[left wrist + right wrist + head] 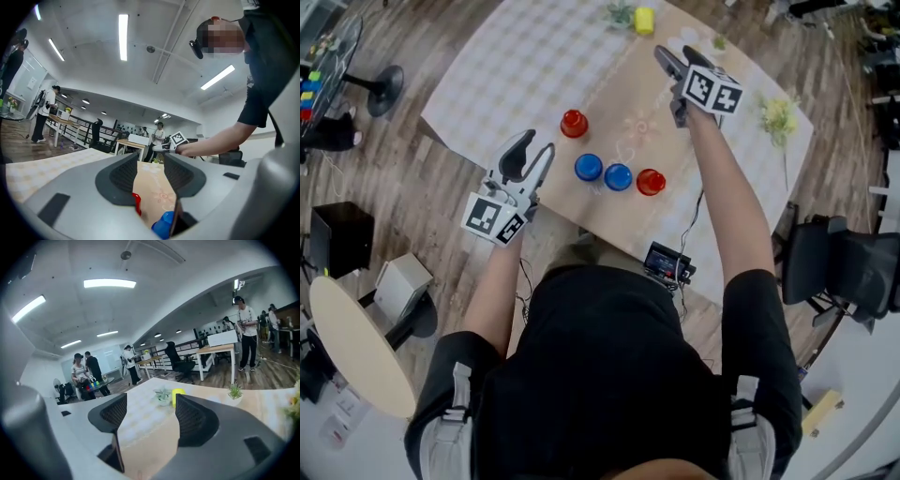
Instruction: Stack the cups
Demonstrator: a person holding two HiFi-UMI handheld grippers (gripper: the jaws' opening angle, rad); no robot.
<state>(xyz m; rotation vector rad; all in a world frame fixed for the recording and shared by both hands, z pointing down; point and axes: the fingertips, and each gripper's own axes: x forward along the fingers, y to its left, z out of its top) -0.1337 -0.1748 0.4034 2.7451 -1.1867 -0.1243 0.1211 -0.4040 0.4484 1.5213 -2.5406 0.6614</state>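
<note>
Left gripper (534, 150) hovers by the near edge of the bench (525, 66), fingers apart and empty. Beyond stand two blue cups (588, 168) and two red cups (651, 182), all unstacked. Right gripper (680, 56) hangs farther out, likewise open and empty. Stacking seems not yet begun; the next move calls for lowering onto one cup and closing.

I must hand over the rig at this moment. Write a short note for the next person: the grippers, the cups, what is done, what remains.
Left gripper: open, empty, over the table edge beside the cups.
Right gripper: open, empty, over the far side of the table, away from the cups.
Cups: far red cup stands alone. Blue cup, second blue cup and near red cup form a row at the near edge.
Done: nothing is stacked.
Left: all the stacking.
</note>
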